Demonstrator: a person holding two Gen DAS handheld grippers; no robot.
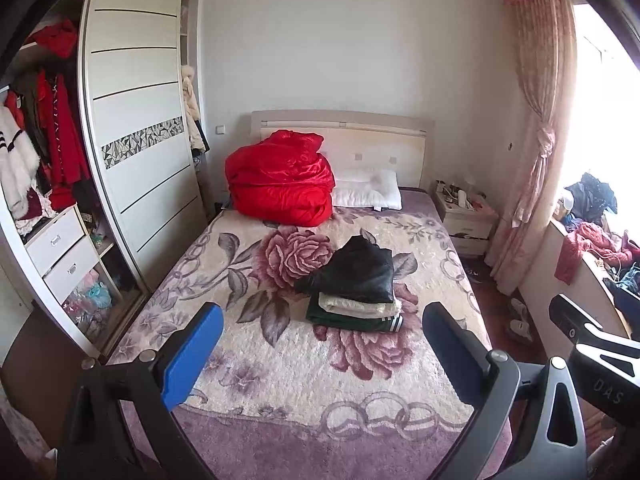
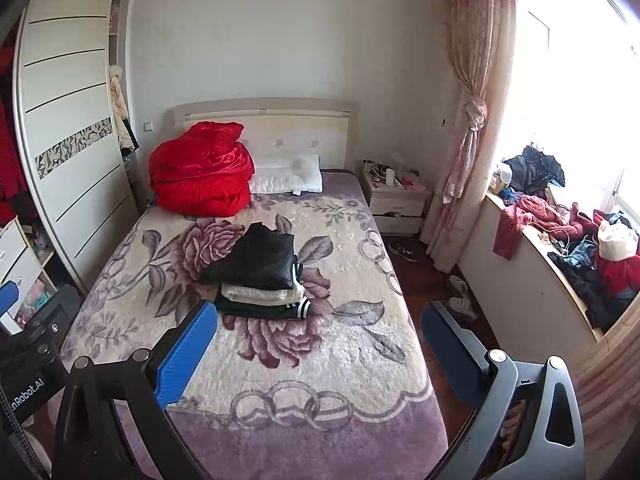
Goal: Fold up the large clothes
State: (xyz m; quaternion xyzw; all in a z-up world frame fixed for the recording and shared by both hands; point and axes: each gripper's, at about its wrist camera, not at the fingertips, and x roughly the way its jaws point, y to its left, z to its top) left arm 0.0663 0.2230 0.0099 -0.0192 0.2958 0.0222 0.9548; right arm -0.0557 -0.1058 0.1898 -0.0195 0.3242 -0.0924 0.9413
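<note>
A stack of folded clothes (image 1: 356, 288) lies in the middle of the bed (image 1: 280, 368): a black garment on top, a cream one under it, a dark green one with white stripes at the bottom. It also shows in the right wrist view (image 2: 260, 276). My left gripper (image 1: 320, 356) is open and empty, held above the foot of the bed, well short of the stack. My right gripper (image 2: 318, 356) is open and empty too, above the bed's near right part. The right gripper's body shows at the right edge of the left wrist view (image 1: 592, 344).
A red quilt bundle (image 1: 280, 178) and a white pillow (image 1: 368, 188) lie at the headboard. An open wardrobe (image 1: 48, 160) with hanging clothes stands on the left. A nightstand (image 2: 396, 200), a pink curtain (image 2: 472, 120) and a window ledge heaped with clothes (image 2: 560, 232) are on the right.
</note>
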